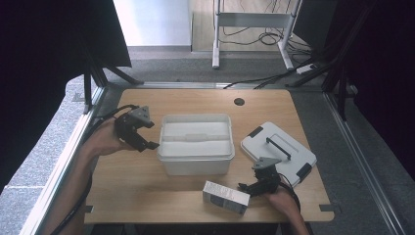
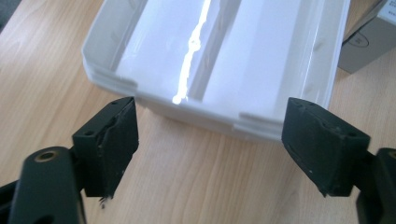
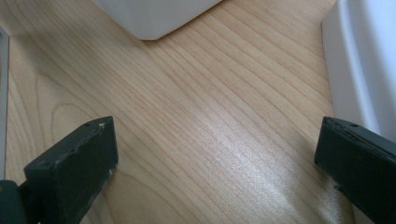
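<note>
High view is showing my left gripper (image 1: 138, 129) hovering just left of the white bin (image 1: 195, 161) at the middle of the counter (image 1: 147, 196), jaws apart and holding nothing. My right gripper (image 1: 247, 186) is resting near the bin's front right corner, jaws wide and bare, beside the small box (image 1: 225, 197). I judge I am reaching for that box; next I must straddle it squarely, then close.

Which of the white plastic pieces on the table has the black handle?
The flat lid right of the open bin; it carries a black handle and clips, while the bin is plain white.
</note>
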Tool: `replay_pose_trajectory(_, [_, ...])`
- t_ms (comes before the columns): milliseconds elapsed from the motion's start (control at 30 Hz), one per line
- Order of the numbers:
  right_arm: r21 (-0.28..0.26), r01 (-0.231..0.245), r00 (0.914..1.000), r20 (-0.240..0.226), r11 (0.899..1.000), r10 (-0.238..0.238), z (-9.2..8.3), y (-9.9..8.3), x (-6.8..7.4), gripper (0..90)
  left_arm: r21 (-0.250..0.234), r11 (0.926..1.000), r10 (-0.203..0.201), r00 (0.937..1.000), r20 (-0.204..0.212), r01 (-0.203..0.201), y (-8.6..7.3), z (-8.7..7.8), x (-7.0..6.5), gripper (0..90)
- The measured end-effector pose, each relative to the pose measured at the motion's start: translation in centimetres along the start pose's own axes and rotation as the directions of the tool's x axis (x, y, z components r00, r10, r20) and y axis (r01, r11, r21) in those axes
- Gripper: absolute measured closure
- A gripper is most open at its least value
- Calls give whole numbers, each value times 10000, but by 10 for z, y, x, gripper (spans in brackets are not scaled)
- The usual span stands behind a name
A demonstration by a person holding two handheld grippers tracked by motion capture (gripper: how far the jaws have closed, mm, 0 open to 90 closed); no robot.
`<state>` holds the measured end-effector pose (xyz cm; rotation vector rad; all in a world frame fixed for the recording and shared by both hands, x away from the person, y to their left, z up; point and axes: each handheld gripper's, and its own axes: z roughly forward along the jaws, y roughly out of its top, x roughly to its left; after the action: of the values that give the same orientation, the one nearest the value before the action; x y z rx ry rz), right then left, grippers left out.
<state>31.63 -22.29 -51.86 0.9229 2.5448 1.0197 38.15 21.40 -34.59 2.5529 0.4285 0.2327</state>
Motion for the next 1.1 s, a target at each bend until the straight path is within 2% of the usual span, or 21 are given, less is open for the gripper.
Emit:
replay_pose_trajectory(33, [-1, -1, 10000, -4, 10000, 1, 0, 0, 0, 0, 60, 9999, 115, 9999, 45, -115, 5, 1, 1, 205])
replay_pose_trajectory(100, [-7, -9, 10000, 2, 10000, 9, 0, 0, 0, 0, 221, 9980, 589, 9982, 123, -592, 21, 5, 1, 259])
replay_pose_trajectory(133, [-7, -9, 10000, 2, 10000, 9, 0, 0, 0, 0, 221, 9980, 589, 9982, 123, -592, 21, 5, 1, 275])
replay_pose_trajectory(300, [-12, -12, 10000, 2, 10000, 12, 0, 0, 0, 0, 302, 9915, 1259, 9917, 271, -1267, 48, 13, 0, 333])
replay_pose_trajectory(433, [-14, -15, 10000, 5, 10000, 15, 0, 0, 0, 0, 566, 9859, 1549, 9866, 513, -1577, 69, 26, -1, 403])
replay_pose_trajectory(567, [-16, -18, 10000, 2, 10000, 18, 0, 0, 0, 0, 855, 9791, 1781, 9809, 778, -1846, 88, 42, -2, 474])
replay_pose_trajectory(633, [-20, -4, 10000, 11, 10000, 4, 0, 0, 0, 0, 1186, 9702, 2013, 9752, 925, -2115, 96, 52, -2, 527])
replay_pose_trajectory(733, [-13, -27, 10000, 12, 10000, 27, 0, 0, 0, 0, 1385, 9646, 2089, 9709, 1167, -2242, 104, 67, -3, 569])
replay_pose_trajectory(767, [-20, -8, 10000, 6, 10000, 8, 0, 0, 0, 0, 1499, 9606, 2139, 9668, 1402, -2342, 108, 75, -2, 610])
replay_pose_trajectory(800, [-20, -8, 10000, 6, 10000, 8, 0, 0, 0, 0, 1499, 9606, 2139, 9668, 1402, -2342, 108, 75, -2, 632])
replay_pose_trajectory(1000, [-29, -17, 10000, -1, 10000, 17, 0, 0, 0, 0, 2135, 9421, 2253, 9597, 1681, -2586, 112, 93, 1, 732])
replay_pose_trajectory(1033, [-30, -18, 10000, 1, 10000, 18, 0, 0, 0, 0, 2319, 9349, 2300, 9563, 1808, -2687, 112, 97, 2, 773])
replay_pose_trajectory(1067, [-30, -18, 10000, 1, 10000, 18, 0, 0, 0, 0, 2319, 9349, 2300, 9563, 1808, -2687, 112, 97, 2, 799])
replay_pose_trajectory(1100, [-34, -20, 10000, -7, 10000, 20, 0, 0, 0, 0, 2395, 9316, 2322, 9545, 1871, -2736, 113, 99, 2, 799])
